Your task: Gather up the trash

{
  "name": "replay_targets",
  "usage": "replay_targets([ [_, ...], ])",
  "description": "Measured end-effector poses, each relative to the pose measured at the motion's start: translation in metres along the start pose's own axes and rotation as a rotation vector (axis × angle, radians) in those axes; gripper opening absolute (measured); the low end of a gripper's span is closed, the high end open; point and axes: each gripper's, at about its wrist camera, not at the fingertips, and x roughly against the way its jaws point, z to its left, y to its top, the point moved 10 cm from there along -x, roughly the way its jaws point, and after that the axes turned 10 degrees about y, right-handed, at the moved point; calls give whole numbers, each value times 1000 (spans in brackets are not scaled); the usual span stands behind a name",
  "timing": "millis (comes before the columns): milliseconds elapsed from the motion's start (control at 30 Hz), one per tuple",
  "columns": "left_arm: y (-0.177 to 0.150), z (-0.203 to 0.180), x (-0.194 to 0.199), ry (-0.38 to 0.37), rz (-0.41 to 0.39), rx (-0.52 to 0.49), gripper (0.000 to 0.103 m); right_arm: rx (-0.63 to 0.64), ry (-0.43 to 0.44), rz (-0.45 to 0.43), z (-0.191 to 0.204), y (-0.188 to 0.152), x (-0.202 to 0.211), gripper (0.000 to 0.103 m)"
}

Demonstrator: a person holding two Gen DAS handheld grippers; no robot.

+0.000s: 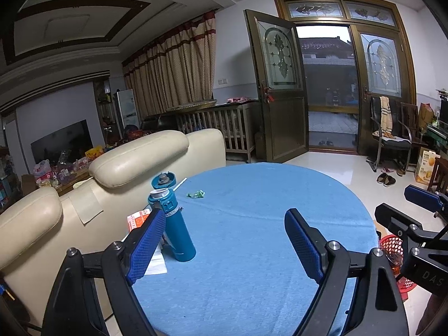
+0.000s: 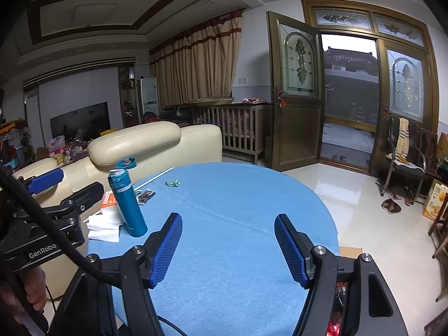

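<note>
A round table with a blue cloth (image 1: 252, 224) (image 2: 229, 210) holds scattered trash. A crumpled green wrapper (image 1: 196, 194) (image 2: 172, 183) lies near the far edge, with a white straw (image 1: 180, 183) (image 2: 155, 177) beside it. A dark wrapper (image 2: 145, 196), an orange packet (image 1: 137, 219) (image 2: 107, 198) and white tissues (image 2: 105, 228) lie at the left by a teal flask (image 1: 173, 221) (image 2: 127, 204) with its lid flipped up. My left gripper (image 1: 224, 240) is open over the cloth, nothing between its fingers. My right gripper (image 2: 228, 246) is open too, empty.
A cream leather sofa (image 1: 126, 165) (image 2: 134, 142) stands right behind the table's left side. A red plastic basket (image 1: 392, 249) sits on the floor to the right of the table. Chairs (image 1: 392, 137), slippers (image 2: 390, 205) and a cardboard box (image 2: 434, 201) stand by the open door.
</note>
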Motion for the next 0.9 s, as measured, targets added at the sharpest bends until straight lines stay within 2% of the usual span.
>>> replay_targets([
  [33,0,1,1,-1,-5,2,94,3,2,-1,2,1,0,72],
  [900,-2,38,12,35,-32,61,94,23,12,-7,26,5,4,72],
])
